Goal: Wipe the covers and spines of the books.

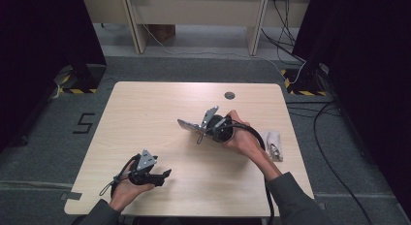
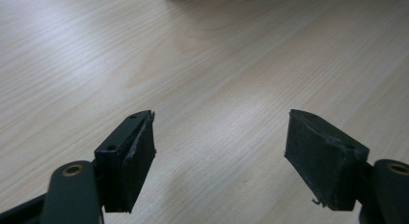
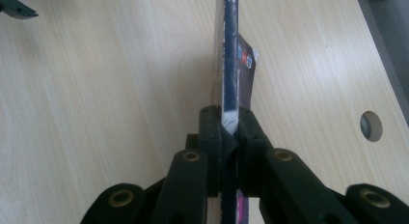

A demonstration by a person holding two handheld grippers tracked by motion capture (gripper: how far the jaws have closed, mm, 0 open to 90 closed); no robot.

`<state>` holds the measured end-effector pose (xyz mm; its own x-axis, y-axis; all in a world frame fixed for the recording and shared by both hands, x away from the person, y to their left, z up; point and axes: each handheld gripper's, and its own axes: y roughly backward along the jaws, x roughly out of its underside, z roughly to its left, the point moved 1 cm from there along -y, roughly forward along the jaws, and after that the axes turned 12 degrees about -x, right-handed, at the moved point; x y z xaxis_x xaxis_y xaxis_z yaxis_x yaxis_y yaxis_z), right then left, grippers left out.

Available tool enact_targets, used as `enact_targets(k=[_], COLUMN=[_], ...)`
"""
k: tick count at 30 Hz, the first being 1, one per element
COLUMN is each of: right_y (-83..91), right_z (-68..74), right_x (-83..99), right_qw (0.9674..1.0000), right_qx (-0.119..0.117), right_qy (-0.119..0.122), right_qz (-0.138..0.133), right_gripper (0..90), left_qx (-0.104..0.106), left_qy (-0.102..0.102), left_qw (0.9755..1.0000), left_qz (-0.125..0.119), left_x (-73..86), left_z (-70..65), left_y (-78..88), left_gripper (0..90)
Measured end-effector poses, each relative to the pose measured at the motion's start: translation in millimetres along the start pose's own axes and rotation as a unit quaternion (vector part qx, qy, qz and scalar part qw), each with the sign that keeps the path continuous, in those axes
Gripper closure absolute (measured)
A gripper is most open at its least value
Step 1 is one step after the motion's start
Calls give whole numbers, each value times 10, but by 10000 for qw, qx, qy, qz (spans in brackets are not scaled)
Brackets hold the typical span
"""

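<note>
My right gripper (image 1: 201, 131) (image 3: 230, 119) hovers over the middle right of the light wooden table (image 1: 145, 113), shut on a thin flat packet (image 1: 187, 124). In the right gripper view the packet (image 3: 230, 50) stands edge-on between the pads, dark blue under clear plastic with a small printed label. It sticks out past the jaws toward the left of the table. My left gripper (image 1: 167, 175) (image 2: 222, 132) rests low near the front left edge, held in a hand. It is open, with bare tabletop between its pads.
A small white bundle (image 1: 273, 143) lies at the table's right edge, just beyond the right hand. A round cable hole (image 1: 229, 95) (image 3: 371, 126) sits near the far edge. Cables trail across the grey floor at the right.
</note>
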<state>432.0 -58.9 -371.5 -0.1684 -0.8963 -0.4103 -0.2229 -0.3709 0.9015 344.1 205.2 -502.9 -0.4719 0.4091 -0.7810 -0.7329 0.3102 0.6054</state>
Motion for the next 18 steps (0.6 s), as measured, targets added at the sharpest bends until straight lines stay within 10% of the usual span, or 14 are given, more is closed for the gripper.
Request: enact_targets(k=[18], right_y=[-436], right_z=[346], right_x=[196], right_qw=[9985], right_qx=[-532], right_qy=[-110], right_qz=[-108], right_gripper=[833], left_qx=[-77], left_qy=[363], left_qw=[9991], left_qz=[193], left_x=[31], left_z=[140], left_y=[-3], left_gripper=[279])
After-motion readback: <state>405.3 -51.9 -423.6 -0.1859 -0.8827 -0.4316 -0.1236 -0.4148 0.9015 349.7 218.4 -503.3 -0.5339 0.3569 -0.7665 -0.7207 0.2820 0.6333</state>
